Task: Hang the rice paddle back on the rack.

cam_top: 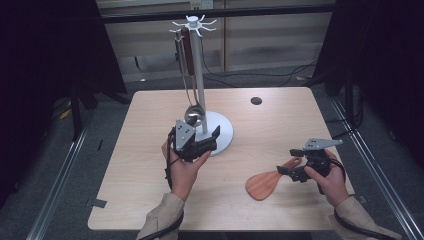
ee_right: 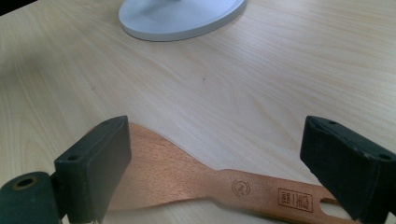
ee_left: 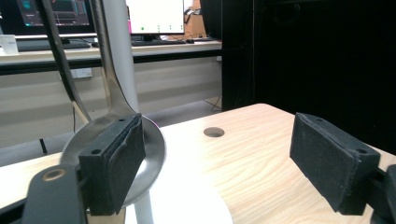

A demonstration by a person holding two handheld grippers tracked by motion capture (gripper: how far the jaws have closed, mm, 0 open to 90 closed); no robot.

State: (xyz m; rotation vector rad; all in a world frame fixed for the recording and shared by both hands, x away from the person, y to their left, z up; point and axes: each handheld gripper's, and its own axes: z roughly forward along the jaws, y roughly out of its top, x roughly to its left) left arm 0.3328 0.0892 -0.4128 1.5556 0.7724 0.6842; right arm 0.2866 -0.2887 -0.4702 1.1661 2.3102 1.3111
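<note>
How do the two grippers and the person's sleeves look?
Both the left gripper and the right gripper are black, with flat rectangular padded jaws and a grey three-cornered plate on top. A black cable trails from each. The sleeves are beige.

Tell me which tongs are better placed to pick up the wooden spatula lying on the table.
Right. The right tongs hang open right over the wooden spatula, its handle lying between the jaws in the right gripper view. The left tongs are open by the rack's base and the hanging ladle, well away from it.
</note>
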